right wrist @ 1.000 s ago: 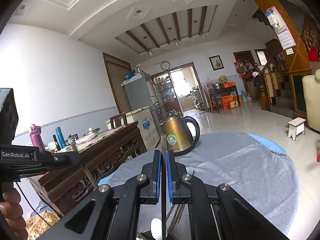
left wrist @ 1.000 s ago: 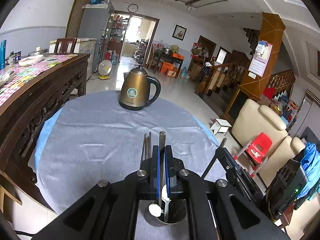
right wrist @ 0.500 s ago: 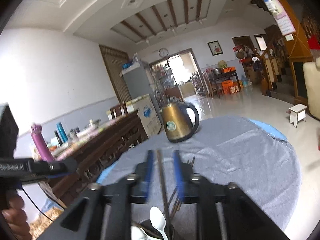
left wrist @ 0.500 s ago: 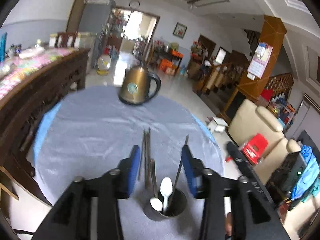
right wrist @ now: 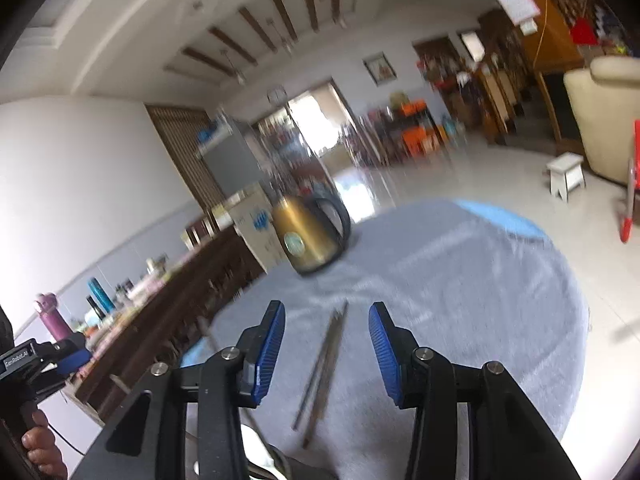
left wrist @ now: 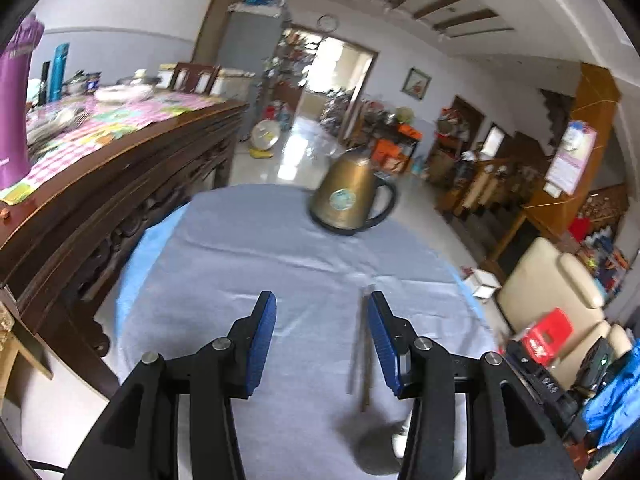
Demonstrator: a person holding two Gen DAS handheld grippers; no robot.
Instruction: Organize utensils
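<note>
I see a round table point(left wrist: 260, 264) under grey cloth. Left of it a carved sideboard point(left wrist: 100, 184); behind it a bright doorway point(left wrist: 332, 80); right of it a cream armchair point(left wrist: 552, 292). Glossy pale floor point(right wrist: 460, 172).

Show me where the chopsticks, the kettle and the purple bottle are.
chopsticks point(right wrist: 325, 360): right wrist view, middle of the shafts.
kettle point(left wrist: 347, 199): left wrist view, round label on its body.
purple bottle point(left wrist: 14, 112): left wrist view, its side.

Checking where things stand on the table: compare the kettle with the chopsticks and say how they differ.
The kettle stands upright at the far side of the table; the chopsticks lie flat, near the right gripper. The kettle is bulky and golden with a black handle; the chopsticks are thin, dark sticks. Both rest on the grey cloth, and no gripper touches either.
</note>
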